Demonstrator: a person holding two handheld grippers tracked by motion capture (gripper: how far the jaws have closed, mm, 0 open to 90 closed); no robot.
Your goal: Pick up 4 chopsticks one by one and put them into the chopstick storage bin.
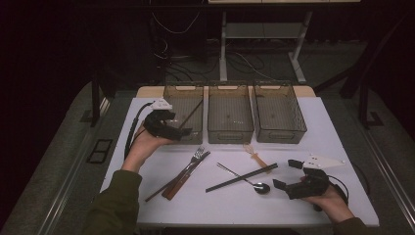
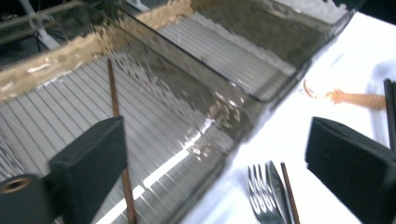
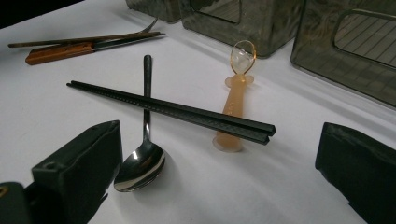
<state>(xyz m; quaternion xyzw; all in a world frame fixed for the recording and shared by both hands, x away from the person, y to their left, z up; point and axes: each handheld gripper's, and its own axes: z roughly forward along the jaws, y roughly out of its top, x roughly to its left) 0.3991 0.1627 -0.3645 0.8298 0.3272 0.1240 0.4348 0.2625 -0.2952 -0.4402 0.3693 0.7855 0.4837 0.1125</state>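
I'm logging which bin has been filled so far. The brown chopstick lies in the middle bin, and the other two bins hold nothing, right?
Not quite. The brown chopstick lies in the left bin, not the middle bin. The high view shows it slanting across that bin, next to the left gripper. The middle bin and the right bin hold nothing.

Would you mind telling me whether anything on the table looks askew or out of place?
The black chopsticks lie crossed over the metal spoon and the orange spoon. One brown chopstick leans in the left bin.
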